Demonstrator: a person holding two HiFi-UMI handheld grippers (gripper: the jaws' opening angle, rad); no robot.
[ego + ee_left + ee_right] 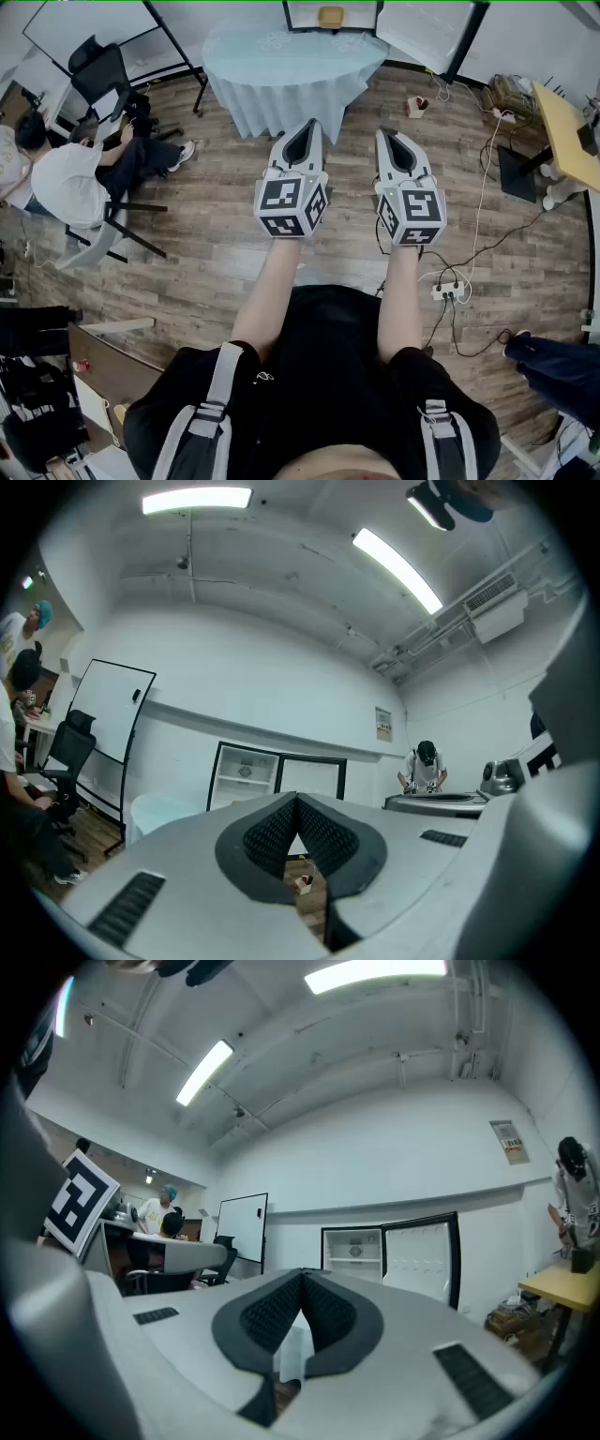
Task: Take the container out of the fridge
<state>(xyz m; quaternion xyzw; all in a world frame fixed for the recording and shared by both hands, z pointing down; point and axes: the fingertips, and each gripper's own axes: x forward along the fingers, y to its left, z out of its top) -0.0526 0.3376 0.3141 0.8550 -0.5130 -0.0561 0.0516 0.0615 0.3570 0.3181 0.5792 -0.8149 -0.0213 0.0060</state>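
Grippers were all the person in the black shirt had in hand, held out side by side above the grey-brown plank floor (216,253) and aimed at the far wall. The left gripper (303,128) had its jaws pressed fully together, dark ribbed pads meeting at the tips, with nothing caught between them. The right gripper (386,136) was just beside it and in the same way: jaws closed tip to tip, holding nothing.

Straight ahead of both, against the far wall, the white fridge with a black frame (302,13) had its door (422,33) swung wide to the right. Inside it, on a shelf, sat the small yellow-orange container (330,16), well apart from either gripper. Between the grippers and the fridge stood a round table draped in a pale blue cloth (291,70), close in front of the fridge.

To the right of that table a small tan box (417,106) sat on the floor, and nearer the person a white power strip (448,292) lay among trailing cables. On the far left a person in a white shirt (67,183) sat bent forward, with a black office chair (98,70) and a whiteboard on a black stand (94,28) beyond. A yellow-topped table (562,122) ran along the right edge.
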